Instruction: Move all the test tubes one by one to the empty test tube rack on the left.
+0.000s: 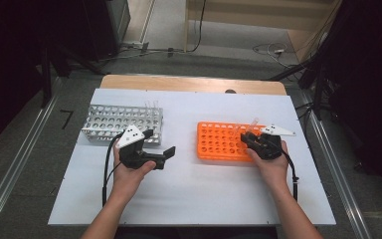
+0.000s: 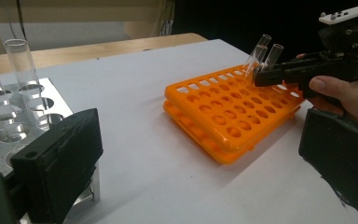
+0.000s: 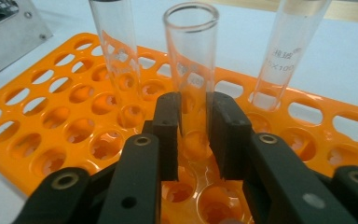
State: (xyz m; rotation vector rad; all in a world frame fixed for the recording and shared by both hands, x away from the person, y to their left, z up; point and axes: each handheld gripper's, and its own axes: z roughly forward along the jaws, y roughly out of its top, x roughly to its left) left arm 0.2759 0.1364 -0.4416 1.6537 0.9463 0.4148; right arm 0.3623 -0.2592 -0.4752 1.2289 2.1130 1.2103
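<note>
Tube (image 3: 192, 70) clamped between right gripper (image 3: 193, 135) fingers (image 3: 167, 135)

I work at a white tabletop (image 1: 194, 194) whose bare wooden far edge (image 1: 194, 83) shows beyond the white sheet. Grey carpeted floor (image 1: 25, 194) surrounds it, with metal rails (image 1: 15, 169) running along both sides. Cables (image 1: 271, 50) lie on the floor ahead of me, near pale wooden panelling (image 1: 258, 12). Dark equipment (image 1: 99, 25) stands at the far left, and the room's edges fall into shadow.
</note>
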